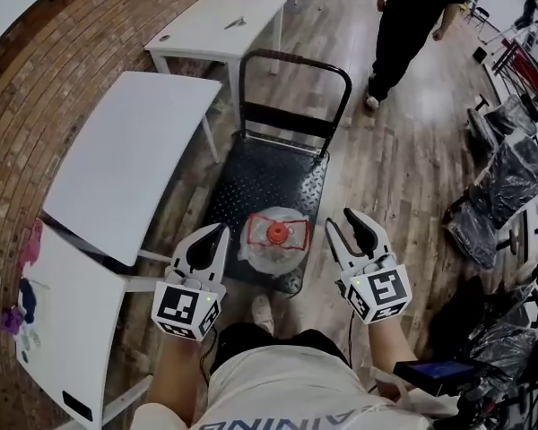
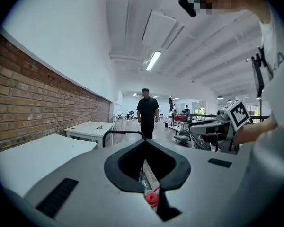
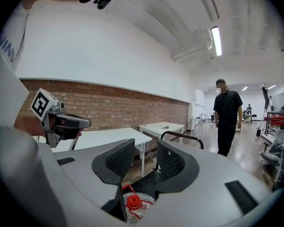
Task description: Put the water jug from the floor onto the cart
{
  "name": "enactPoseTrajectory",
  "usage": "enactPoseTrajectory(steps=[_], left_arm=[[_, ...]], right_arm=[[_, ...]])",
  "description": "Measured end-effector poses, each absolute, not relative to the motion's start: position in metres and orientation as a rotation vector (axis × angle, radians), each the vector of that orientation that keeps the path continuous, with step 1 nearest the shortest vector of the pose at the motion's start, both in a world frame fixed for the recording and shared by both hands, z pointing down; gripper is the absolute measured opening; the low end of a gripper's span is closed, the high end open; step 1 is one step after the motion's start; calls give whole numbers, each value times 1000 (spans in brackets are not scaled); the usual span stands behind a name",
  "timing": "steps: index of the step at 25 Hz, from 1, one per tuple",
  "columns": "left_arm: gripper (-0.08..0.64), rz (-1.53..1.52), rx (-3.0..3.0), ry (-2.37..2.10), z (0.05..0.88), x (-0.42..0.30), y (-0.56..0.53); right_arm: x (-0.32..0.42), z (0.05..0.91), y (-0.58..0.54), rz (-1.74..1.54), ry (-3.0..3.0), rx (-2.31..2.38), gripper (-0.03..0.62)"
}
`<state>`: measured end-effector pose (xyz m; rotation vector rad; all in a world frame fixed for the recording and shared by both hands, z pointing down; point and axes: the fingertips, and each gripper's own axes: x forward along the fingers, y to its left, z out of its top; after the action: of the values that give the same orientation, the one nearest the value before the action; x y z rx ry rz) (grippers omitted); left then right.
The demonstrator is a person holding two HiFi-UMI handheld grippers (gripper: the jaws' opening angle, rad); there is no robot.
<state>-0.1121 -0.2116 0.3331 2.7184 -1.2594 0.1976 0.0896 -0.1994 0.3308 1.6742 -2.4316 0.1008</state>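
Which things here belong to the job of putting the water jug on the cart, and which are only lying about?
Belong to the job: water jug, already standing on the cart; left gripper; right gripper.
Only around: white tables; wrapped chairs; person beyond the cart.

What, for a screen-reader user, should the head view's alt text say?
A clear water jug with a red cap stands on the near end of a black cart, seen from above. The left gripper and right gripper flank it without touching, left jaws together, right apart. Beyond are white tables and another person.
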Motion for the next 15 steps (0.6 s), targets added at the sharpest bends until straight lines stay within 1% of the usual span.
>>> enactPoseTrajectory(steps=[7, 12, 15], left_arm=[[0, 182, 2783, -1200, 307, -61, -141], [1, 185, 2816, -1165, 299, -39, -86], [0, 254, 2871, -1123, 296, -30, -58]], right_arm=[[143, 307, -121, 40, -2394, 1799, 56], [167, 297, -61, 23, -2396, 1850, 19], [168, 297, -30, 48, -2397, 1852, 6]])
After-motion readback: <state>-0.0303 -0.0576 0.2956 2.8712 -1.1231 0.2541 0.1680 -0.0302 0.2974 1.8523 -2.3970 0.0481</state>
